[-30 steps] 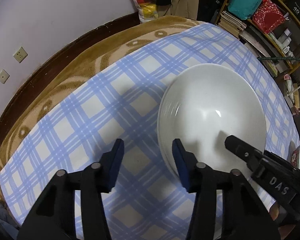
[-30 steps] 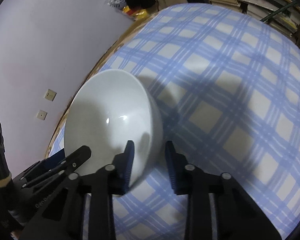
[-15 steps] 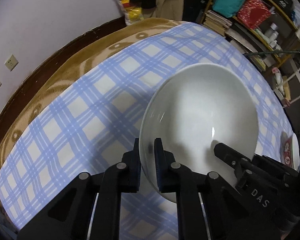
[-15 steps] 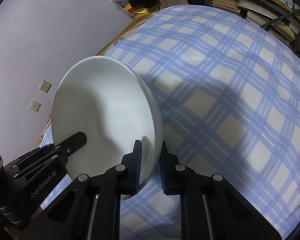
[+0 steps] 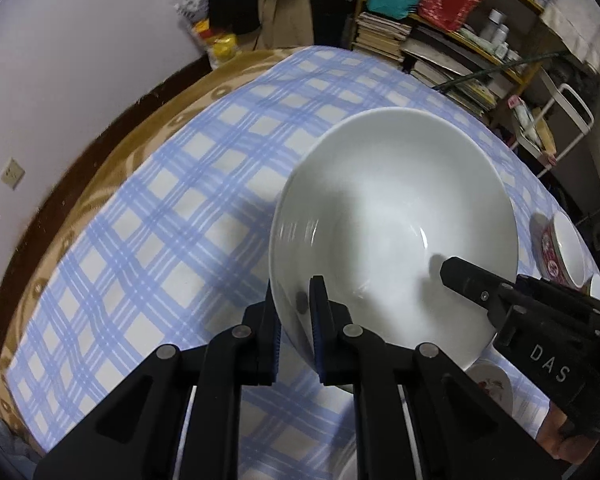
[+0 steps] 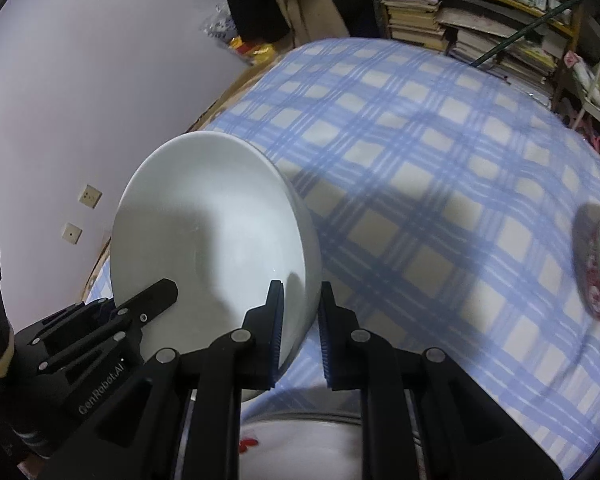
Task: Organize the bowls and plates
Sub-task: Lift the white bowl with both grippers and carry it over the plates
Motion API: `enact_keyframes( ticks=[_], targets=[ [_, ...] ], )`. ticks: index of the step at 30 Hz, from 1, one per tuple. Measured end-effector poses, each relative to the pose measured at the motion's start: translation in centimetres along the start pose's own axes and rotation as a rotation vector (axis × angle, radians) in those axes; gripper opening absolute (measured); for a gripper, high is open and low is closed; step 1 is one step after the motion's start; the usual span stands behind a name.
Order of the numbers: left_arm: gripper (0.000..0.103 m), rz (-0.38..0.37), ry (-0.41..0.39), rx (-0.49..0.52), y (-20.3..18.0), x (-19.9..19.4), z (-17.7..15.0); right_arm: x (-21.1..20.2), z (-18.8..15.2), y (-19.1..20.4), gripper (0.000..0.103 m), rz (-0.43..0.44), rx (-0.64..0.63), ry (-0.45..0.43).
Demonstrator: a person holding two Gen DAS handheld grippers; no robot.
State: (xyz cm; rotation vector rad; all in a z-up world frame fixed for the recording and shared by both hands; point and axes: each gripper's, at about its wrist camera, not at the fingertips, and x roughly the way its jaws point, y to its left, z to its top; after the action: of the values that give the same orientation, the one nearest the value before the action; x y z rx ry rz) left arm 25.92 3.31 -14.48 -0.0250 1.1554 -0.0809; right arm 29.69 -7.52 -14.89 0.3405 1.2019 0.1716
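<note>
left claw point(image 5: 294, 316) pinches the big white bowl point(image 5: 392, 228) by its rim (right claw point(image 5: 460, 276) inside it) over the checkered desk point(image 5: 172, 216).

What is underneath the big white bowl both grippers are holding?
Below the lifted white bowl lies a white plate with red marks on the checked tablecloth. Gripper bodies cover most of it.

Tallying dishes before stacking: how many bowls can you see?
2: a white bowl held by both claws, and a red-patterned bowl on the tablecloth to the right. Others may be hidden.

You are gripping a glossy, smooth white ceramic bowl point(image 5: 392, 216) over matt checked cloth point(image 5: 172, 216); gripper fingers point(image 6: 274, 332) showing matt black plastic.
</note>
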Motion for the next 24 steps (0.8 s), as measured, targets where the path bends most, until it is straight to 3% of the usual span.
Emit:
enact_keyframes(
  ticks=[14, 24],
  targets=[
    [0.013, -0.055, 0.003, 0.042, -4.8, -1.7, -0.6, -5.3, -1.7, -3.4, 0.018, -0.026, 0.035, -0.069],
    [0.013, -0.113, 0.032, 0.085, -8.3, 0.9, -0.7, -4.4, -3.5, -7.7, 0.018, -0.073, 0.111, -0.028]
  ],
)
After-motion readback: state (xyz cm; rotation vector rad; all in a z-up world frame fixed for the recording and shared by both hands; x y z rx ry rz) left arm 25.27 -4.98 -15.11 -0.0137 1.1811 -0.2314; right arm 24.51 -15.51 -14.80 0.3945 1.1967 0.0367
